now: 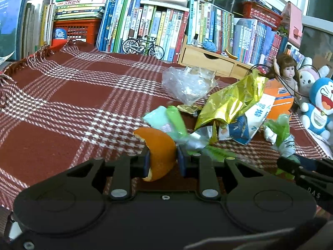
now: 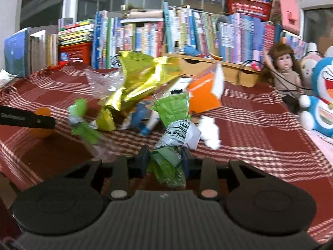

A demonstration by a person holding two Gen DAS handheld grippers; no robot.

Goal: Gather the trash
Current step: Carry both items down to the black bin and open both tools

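My left gripper [image 1: 162, 156] is shut on a curved piece of orange peel [image 1: 159, 150], held just above the red plaid cloth [image 1: 62, 95]. My right gripper [image 2: 165, 158] is shut on a crumpled green wrapper [image 2: 170, 145] with a white nutrition label. Ahead lies a heap of trash: a gold foil bag [image 1: 229, 100], a clear plastic bag [image 1: 187, 83], a pale green packet [image 1: 166, 120], a blue and white wrapper [image 1: 241, 129] and an orange and white bag [image 1: 278, 98]. The right gripper shows at the right edge [image 1: 299, 166] of the left wrist view, the left one at the left edge [image 2: 27, 118] of the right wrist view.
Rows of books [image 1: 145, 20] and a wooden drawer box [image 1: 208, 60] line the back of the table. A model bicycle [image 1: 143, 45] stands before them. A doll [image 1: 287, 73] and blue plush toy [image 1: 320, 104] sit at the right. A red crate [image 1: 77, 29] is at back left.
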